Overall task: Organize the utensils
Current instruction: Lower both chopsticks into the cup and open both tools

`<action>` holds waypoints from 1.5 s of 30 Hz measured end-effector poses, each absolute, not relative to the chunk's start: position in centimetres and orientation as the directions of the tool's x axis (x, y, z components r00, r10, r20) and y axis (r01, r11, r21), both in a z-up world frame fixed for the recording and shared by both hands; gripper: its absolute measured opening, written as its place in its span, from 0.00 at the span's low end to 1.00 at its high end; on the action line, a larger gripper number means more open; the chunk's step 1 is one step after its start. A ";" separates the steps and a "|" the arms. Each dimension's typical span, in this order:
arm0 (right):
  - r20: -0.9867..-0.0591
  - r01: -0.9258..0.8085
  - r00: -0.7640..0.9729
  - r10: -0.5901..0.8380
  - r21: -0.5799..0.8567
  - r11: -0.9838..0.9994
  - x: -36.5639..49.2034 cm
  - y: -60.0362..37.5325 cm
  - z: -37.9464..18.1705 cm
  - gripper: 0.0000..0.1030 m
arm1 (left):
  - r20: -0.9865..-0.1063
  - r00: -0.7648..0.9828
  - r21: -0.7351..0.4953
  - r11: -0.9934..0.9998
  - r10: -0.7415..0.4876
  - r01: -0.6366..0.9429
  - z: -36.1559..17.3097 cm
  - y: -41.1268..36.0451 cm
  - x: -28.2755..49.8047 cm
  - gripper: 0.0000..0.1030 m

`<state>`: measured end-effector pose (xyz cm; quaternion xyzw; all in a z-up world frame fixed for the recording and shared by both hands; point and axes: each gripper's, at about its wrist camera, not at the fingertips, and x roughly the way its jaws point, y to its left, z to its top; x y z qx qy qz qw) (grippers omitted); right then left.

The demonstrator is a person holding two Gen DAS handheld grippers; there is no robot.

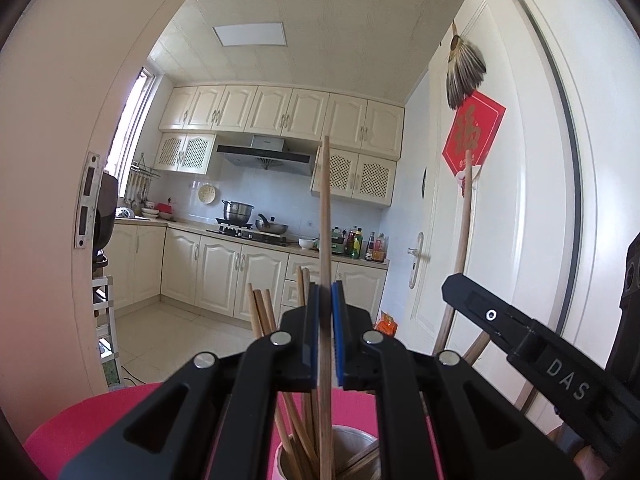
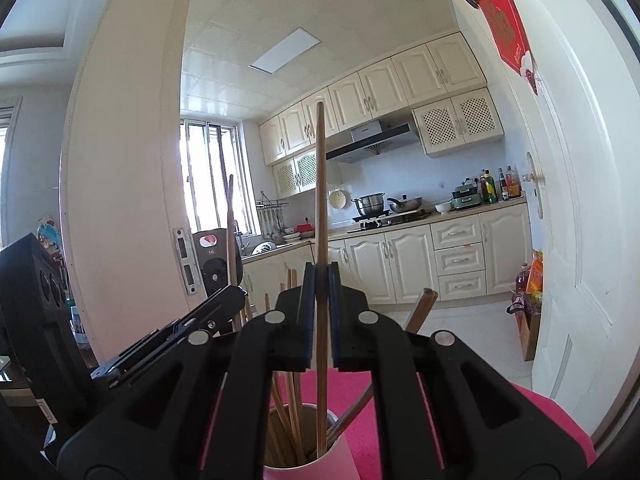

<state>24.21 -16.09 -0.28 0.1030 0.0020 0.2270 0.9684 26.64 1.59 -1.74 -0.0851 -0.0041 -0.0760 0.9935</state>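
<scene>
Black jaws, slim upright wooden chopstick (image 1: 325,240)

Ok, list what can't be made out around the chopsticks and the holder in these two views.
- Holder base: cut off by the bottom edge in both wrist views.
- Lower end of the left claw's chopstick: hidden inside the holder.
- Lower end of the right claw's chopstick: likewise hidden.
- Count of loose chopsticks: claw bodies cover them.

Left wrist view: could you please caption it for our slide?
Left gripper lowers one chopstick into the holder.
</scene>
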 end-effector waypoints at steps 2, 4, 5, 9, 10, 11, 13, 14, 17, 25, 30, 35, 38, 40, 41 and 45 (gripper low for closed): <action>0.037 -0.438 0.897 0.440 0.201 0.876 24.3 -16.1 -0.4 0.07 | 0.012 0.988 -0.176 0.972 -0.154 0.154 -1.8 1.8 26.8 0.10; 0.033 -0.436 0.898 0.439 0.201 0.877 24.3 -16.1 -0.5 0.07 | 0.005 0.989 -0.178 0.973 -0.146 0.145 -1.9 1.9 26.8 0.25; 0.030 -0.435 0.898 0.438 0.200 0.878 24.4 -16.1 -0.5 0.07 | 0.004 0.989 -0.180 0.973 -0.145 0.144 -2.0 2.0 26.7 0.26; 0.020 -0.433 0.899 0.438 0.201 0.879 24.6 -16.0 -0.7 0.07 | -0.014 0.989 -0.178 0.974 -0.148 0.143 -2.0 2.2 26.7 0.26; 0.020 -0.434 0.898 0.439 0.200 0.879 24.6 -16.0 -0.7 0.07 | -0.016 0.989 -0.174 0.975 -0.145 0.140 -2.1 2.2 26.7 0.26; 0.019 -0.435 0.898 0.440 0.199 0.878 24.6 -16.0 -0.7 0.07 | -0.017 0.990 -0.170 0.976 -0.140 0.135 -2.1 2.2 26.7 0.26; 0.018 -0.436 0.897 0.442 0.197 0.878 24.6 -16.0 -0.8 0.07 | -0.021 0.991 -0.167 0.978 -0.132 0.126 -2.2 2.3 26.7 0.26; 0.017 -0.438 0.896 0.444 0.199 0.877 24.7 -16.0 -0.8 0.07 | -0.023 0.992 -0.166 0.979 -0.126 0.121 -2.2 2.3 26.7 0.26; 0.015 -0.441 0.894 0.447 0.198 0.875 24.8 -16.0 -0.9 0.07 | -0.032 0.993 -0.166 0.980 -0.117 0.111 -2.3 2.4 26.7 0.26; 0.001 -0.454 0.886 0.463 0.199 0.868 25.0 -15.9 -0.9 0.07 | -0.042 0.994 -0.154 0.984 -0.097 0.089 -2.3 2.5 26.7 0.26; -0.006 -0.452 0.887 0.462 0.195 0.870 25.1 -15.8 -0.9 0.07 | -0.043 0.996 -0.156 0.985 -0.084 0.077 -2.3 2.5 26.6 0.26; 0.004 -0.447 0.890 0.455 0.197 0.873 24.9 -16.0 -1.0 0.28 | -0.047 0.996 -0.162 0.984 -0.080 0.071 -2.3 2.7 26.7 0.26; 0.008 -0.445 0.892 0.452 0.197 0.874 24.9 -16.1 -0.9 0.28 | -0.048 0.996 -0.161 0.985 -0.077 0.068 -2.3 2.6 26.8 0.26; 0.008 -0.443 0.893 0.450 0.197 0.875 24.9 -16.1 -0.9 0.28 | -0.048 0.996 -0.162 0.984 -0.077 0.069 -2.3 2.6 26.8 0.26; 0.006 -0.443 0.893 0.451 0.196 0.875 25.0 -16.0 -0.9 0.28 | -0.048 0.996 -0.163 0.984 -0.078 0.069 -2.3 2.7 26.8 0.26; 0.020 -0.431 0.900 0.436 0.193 0.882 24.6 -16.0 -0.9 0.49 | -0.054 0.996 -0.168 0.984 -0.070 0.061 -2.2 2.7 26.9 0.26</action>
